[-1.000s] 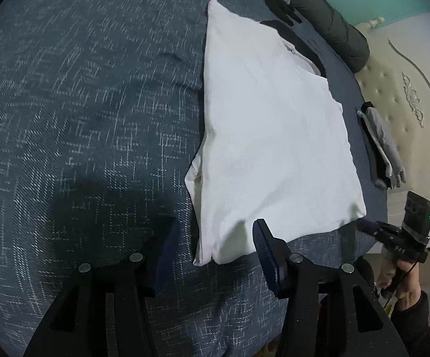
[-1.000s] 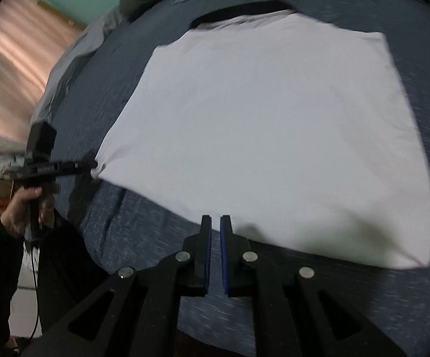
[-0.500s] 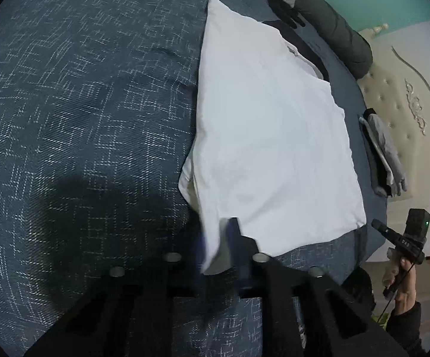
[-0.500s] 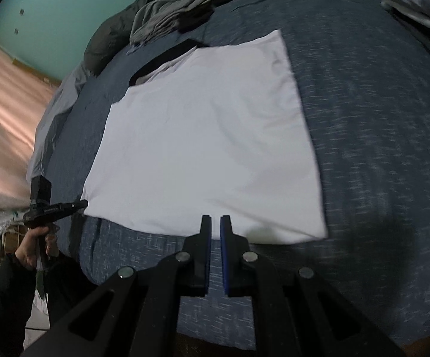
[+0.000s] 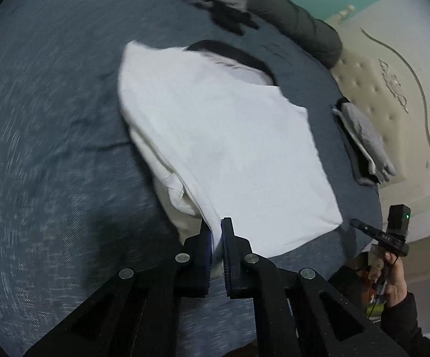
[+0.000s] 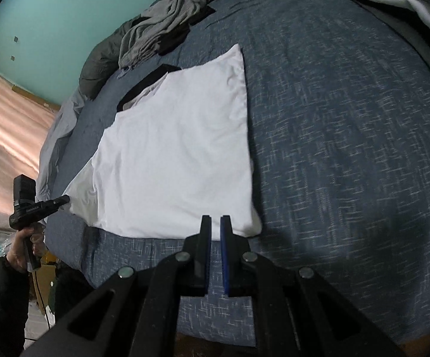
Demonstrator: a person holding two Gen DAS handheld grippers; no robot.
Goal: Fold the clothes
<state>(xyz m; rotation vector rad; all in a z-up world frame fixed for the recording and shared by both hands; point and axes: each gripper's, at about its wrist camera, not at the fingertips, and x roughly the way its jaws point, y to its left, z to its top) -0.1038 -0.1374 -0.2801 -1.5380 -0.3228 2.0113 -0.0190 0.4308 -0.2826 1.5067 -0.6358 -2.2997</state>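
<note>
Lying flat near the front edge of the bed [image 6: 348, 125], the white garment [image 5: 230, 148] is half folded. The left hand-held gripper [image 5: 216, 232] pinches its near corner, which lifts a little. The right hand-held gripper [image 6: 215, 226] has narrow jaws, seemingly holding nothing, just before the cloth's other near corner. To fold well, I think the corner should travel low and straight across, keeping edges aligned.
</note>
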